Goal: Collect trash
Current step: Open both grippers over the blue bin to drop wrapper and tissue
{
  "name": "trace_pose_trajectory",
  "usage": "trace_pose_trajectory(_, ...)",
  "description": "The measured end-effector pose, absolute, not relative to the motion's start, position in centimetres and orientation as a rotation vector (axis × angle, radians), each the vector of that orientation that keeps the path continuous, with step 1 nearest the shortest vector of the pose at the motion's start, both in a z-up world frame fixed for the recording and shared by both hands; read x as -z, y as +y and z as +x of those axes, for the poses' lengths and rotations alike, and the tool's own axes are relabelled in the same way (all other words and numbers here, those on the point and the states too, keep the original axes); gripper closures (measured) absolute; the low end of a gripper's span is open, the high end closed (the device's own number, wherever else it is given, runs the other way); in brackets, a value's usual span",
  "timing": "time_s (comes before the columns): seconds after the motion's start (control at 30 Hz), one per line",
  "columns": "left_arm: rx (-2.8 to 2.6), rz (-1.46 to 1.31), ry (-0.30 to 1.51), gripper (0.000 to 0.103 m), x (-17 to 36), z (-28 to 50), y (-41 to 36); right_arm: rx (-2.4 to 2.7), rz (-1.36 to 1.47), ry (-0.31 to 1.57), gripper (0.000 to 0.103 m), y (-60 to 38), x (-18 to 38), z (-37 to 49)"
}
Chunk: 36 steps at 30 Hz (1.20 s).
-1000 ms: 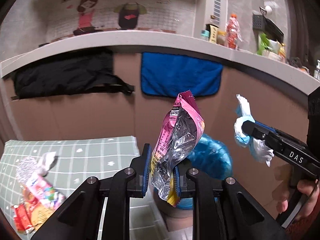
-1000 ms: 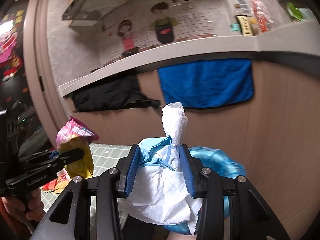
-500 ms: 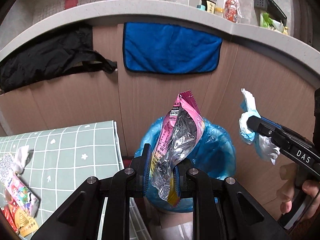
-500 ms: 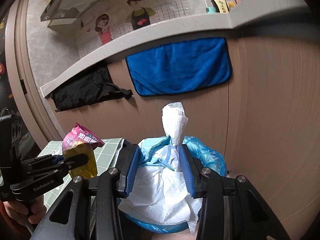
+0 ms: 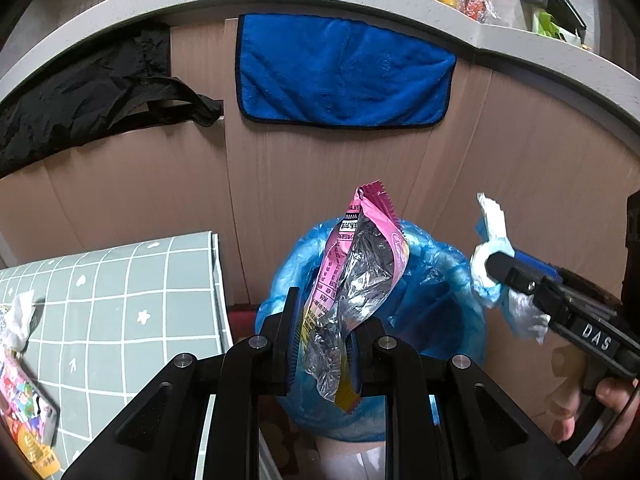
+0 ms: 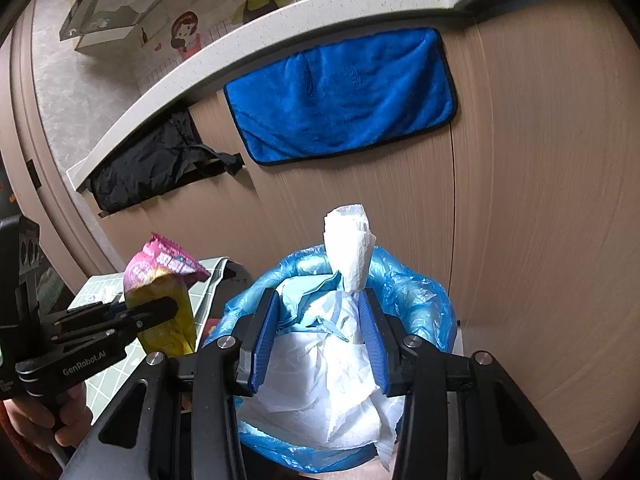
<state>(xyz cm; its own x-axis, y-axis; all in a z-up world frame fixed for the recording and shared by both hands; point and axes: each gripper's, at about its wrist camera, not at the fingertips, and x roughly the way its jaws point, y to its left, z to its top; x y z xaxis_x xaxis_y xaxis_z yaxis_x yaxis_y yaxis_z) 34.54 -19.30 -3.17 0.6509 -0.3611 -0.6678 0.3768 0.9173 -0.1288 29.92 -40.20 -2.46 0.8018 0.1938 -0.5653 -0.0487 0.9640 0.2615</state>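
My left gripper (image 5: 325, 326) is shut on a pink and silver snack wrapper (image 5: 356, 276) that stands up between its fingers. It hovers above a bin lined with a blue bag (image 5: 436, 280). My right gripper (image 6: 320, 332) is shut on a wad of white tissue and pale blue paper (image 6: 340, 320), also held over the blue-lined bin (image 6: 416, 296). Each gripper shows in the other's view: the right one (image 5: 496, 270) with its tissue at the right, the left one (image 6: 160, 308) with the wrapper (image 6: 160, 276) at the left.
A low table with a grey-green checked cloth (image 5: 120, 288) stands left of the bin, with several snack packets (image 5: 20, 392) and a crumpled tissue (image 5: 20, 316) on it. Behind is a wood-panelled counter front with a blue towel (image 5: 344, 72) and a black bag (image 5: 92, 96) hanging.
Both grippers have come forward and down toward the blue-lined bin, which now lies right under them. Both keep hold of their trash.
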Motion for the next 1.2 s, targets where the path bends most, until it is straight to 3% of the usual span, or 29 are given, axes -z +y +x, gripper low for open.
trace_pose_trajectory(0.43,0.437,-0.022,0.800,0.082,4.5,36.5,-19.4,-0.131,0.251,0.676,0.064,-40.2,4.4,31.8)
trace_pose_trajectory(0.6,0.486,-0.097,0.823,0.058,4.6,37.5,-18.6,-0.112,0.259,0.684,0.053,-40.3,4.4,32.1)
trace_pose_trajectory(0.9,0.432,-0.109,0.781,0.057,2.8,36.4,-15.5,-0.082,0.236,0.665,0.051,-39.7,2.8,30.7)
trace_pose_trajectory(1.2,0.323,-0.164,0.773,0.057,1.8,33.1,-7.0,-0.130,0.212,0.627,0.051,-35.8,0.2,29.0)
